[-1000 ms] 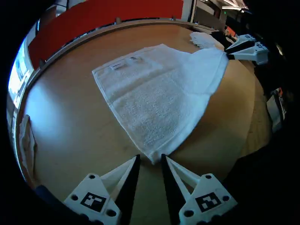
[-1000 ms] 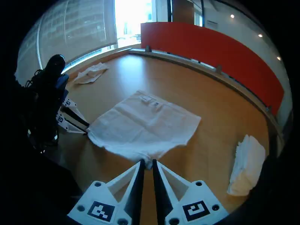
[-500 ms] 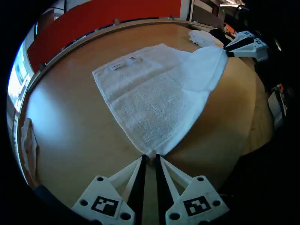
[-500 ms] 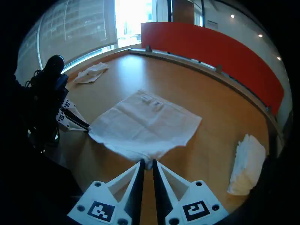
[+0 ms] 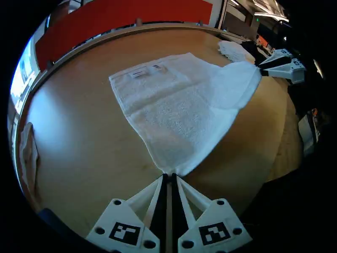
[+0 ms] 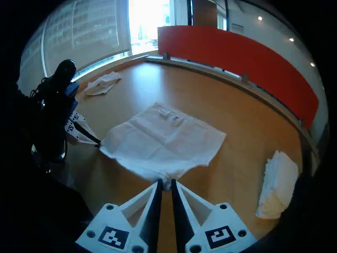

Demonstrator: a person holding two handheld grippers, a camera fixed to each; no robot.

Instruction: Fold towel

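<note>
A white towel [image 5: 181, 105] lies spread on the round wooden table [image 5: 76, 139], its label side up. My left gripper [image 5: 169, 176] is shut on the towel's near corner. The right gripper [image 5: 262, 70] shows far right in the left gripper view, holding another corner slightly raised. In the right gripper view the towel [image 6: 164, 141] stretches ahead, and my right gripper [image 6: 165, 184] is shut on its near corner. The left gripper [image 6: 97, 144] appears at the left there, pinching the towel's left corner, with a dark-sleeved hand behind it.
A stack of folded white towels [image 6: 276, 185] sits near the table's right edge. A crumpled white cloth [image 6: 101, 83] lies at the far left by the window. A red partition [image 6: 240, 55] runs along the table's far rim.
My left gripper has closed from open onto the towel's near corner. The right gripper has kept its hold, and the towel has shifted only slightly.
</note>
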